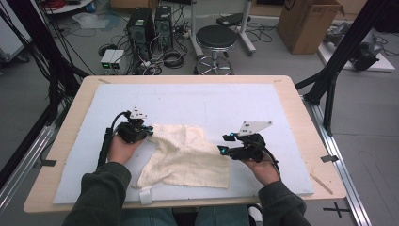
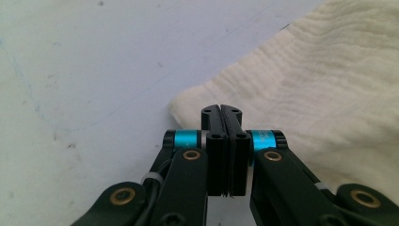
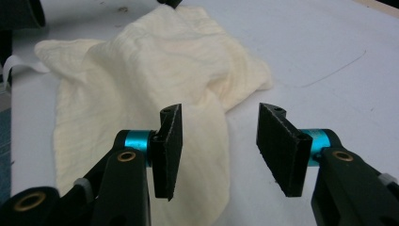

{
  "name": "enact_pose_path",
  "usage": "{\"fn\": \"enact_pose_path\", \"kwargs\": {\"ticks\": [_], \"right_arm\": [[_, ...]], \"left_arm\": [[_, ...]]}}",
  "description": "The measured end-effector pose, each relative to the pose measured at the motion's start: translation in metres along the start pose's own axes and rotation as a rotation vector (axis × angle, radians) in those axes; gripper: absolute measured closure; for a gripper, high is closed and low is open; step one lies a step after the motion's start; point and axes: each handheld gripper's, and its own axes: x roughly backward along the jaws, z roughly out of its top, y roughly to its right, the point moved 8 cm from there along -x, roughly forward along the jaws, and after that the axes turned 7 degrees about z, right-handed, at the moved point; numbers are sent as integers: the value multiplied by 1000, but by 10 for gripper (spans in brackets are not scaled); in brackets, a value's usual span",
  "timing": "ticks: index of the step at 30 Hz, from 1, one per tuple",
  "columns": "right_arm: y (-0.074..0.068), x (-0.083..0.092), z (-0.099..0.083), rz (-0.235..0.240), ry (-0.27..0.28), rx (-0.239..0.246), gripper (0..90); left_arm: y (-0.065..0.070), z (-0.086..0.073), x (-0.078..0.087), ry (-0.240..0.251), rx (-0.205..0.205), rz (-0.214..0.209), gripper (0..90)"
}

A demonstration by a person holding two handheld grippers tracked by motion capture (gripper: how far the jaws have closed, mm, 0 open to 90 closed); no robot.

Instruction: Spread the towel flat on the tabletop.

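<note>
Table edge: on the far left of the high view we see the wooden table, with a pale blue foam mat laid over most of its top.
Left gripper: we see the left gripper resting low over the mat, at the upper-left corner of the cloth; in the left gripper view its two black jaws are pressed flat together. The tips sit right at the cloth's corner, but we cannot tell whether any fabric is pinched between them.
Cloth: we see a cream waffle-weave cloth lying rumpled on the mat between the two grippers, partly folded over itself, its lower-left corner near the front edge of the mat. The right gripper view shows it bunched and raised along its middle.
Right gripper: we see the right gripper at the cloth's right edge, pointing towards it; its jaws stand apart, with the cloth's edge lying beneath the gap and nothing gripped.
</note>
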Motion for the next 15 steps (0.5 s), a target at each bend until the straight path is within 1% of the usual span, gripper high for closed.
{"fn": "enact_pose_path", "kwargs": {"ticks": [1,4,6,8,9,10,11,13,14,15], "right_arm": [[2,-2,2,-2,-4,-3,513],[12,-10,14,-10,-8,-25,537],[18,-17,19,-13,-18,-44,553],[25,-26,22,-26,-33,-51,565],[28,-31,23,-28,-42,-54,574],[30,-37,24,-27,-50,-63,580],[32,-43,24,-25,-60,-67,587],[36,-54,22,-18,-79,-82,601],[38,-59,20,-12,-86,-95,605],[39,-64,18,-5,-96,-118,605]], "left_arm": [[-1,-2,0,2,9,1,885],[-5,-8,0,-5,19,1,885],[-6,-10,0,-4,20,0,886],[-6,-11,0,-7,17,-2,886],[-6,-11,1,-7,15,-7,886],[-6,-11,1,-3,21,-9,885],[-7,-11,2,-3,15,-8,885],[-8,-11,3,1,15,-10,885],[-8,-11,4,1,17,-9,885],[-9,-11,5,2,18,-11,886]]}}
